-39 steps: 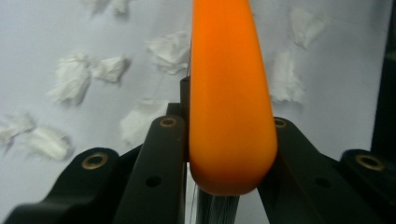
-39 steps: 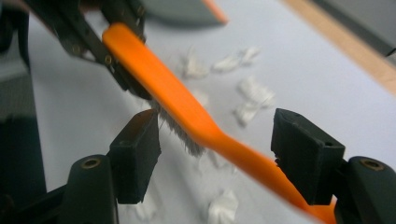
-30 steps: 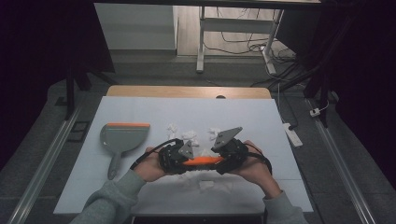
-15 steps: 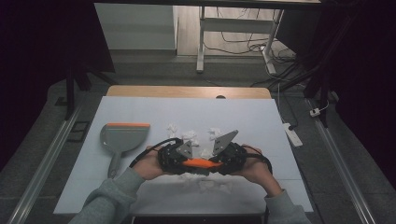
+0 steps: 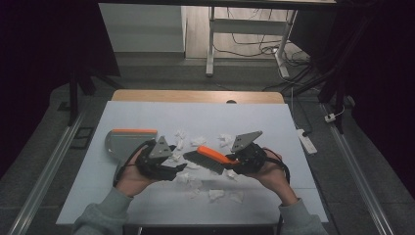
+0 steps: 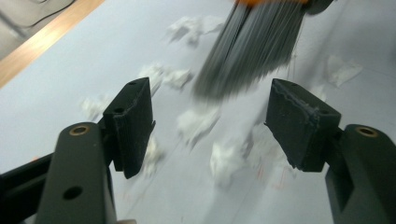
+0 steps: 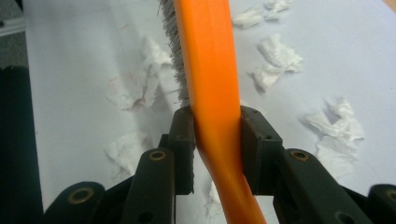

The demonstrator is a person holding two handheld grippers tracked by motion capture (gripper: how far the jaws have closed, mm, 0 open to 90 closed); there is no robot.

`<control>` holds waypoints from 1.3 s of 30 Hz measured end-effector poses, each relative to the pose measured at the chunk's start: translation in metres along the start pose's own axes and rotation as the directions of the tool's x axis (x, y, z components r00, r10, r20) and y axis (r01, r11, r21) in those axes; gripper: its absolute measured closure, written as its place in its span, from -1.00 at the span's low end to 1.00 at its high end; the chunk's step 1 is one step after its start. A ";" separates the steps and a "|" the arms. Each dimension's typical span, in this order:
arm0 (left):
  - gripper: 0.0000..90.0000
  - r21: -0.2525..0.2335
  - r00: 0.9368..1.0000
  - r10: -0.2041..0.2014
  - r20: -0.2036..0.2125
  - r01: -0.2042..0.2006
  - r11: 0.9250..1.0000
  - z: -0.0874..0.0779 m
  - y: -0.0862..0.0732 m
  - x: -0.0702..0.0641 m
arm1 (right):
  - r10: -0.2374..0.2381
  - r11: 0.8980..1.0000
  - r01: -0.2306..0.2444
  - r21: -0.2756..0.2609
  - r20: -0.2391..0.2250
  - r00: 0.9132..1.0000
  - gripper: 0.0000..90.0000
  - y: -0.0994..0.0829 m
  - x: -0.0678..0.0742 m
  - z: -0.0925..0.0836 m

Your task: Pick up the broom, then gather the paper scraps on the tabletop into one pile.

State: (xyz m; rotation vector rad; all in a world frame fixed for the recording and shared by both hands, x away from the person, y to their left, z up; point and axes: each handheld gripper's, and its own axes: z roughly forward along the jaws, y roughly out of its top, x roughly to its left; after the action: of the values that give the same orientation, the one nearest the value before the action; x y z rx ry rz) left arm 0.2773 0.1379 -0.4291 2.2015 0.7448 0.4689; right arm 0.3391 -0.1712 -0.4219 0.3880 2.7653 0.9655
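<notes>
Orange plastic marks the brush (image 5: 211, 159) handle, and your right hand-held gripper (image 7: 217, 140) is clamped on it, both pads pressing the handle from either side while the grey bristles point away over the tabletop (image 5: 274, 127). A second ago both hand-held grippers met at the brush in front of you; now your left hand-held gripper (image 6: 210, 121) has drawn off toward the dustpan side, and its jaws have just been opening, standing wide with nothing between them, the bristles hanging blurred just beyond the pads. That reads as a handover completed: the brush belongs to your right hand alone, held above the tabletop among the scraps of white paper (image 5: 215, 195). These lie scattered around the middle and the near edge, none gathered yet. The grey dustpan (image 5: 125, 142) with its orange lip sits flat at the left, close beside your left hand (image 5: 129, 176), untouched. Judging from this, your freed left hand-held gripper is well placed to take the dustpan while the right begins sweeping scraps toward it.
</notes>
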 end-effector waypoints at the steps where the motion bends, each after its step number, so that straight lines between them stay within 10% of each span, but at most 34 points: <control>1: -0.28 -0.004 1.000 -0.020 -0.016 0.020 1.000 -0.003 -0.006 0.002 | 0.006 1.000 -0.006 -0.004 0.003 1.000 0.51 0.000 -0.001 -0.001; 19: -0.31 -0.044 0.969 -0.209 -0.131 0.205 0.978 -0.025 -0.090 0.028 | 0.173 0.982 -0.160 -0.097 0.145 0.974 0.51 -0.023 -0.033 -0.026; 39: -0.31 -0.020 0.964 -0.234 -0.125 0.233 0.972 -0.014 -0.104 0.036 | 0.291 0.955 -0.262 -0.140 0.260 0.921 0.51 -0.050 -0.052 -0.048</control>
State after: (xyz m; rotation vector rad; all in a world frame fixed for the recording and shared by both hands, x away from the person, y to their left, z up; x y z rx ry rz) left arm 0.2594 0.2254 -0.4951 2.0598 1.0564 0.4920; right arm 0.3664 -0.2527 -0.4114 0.8476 2.4369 1.0191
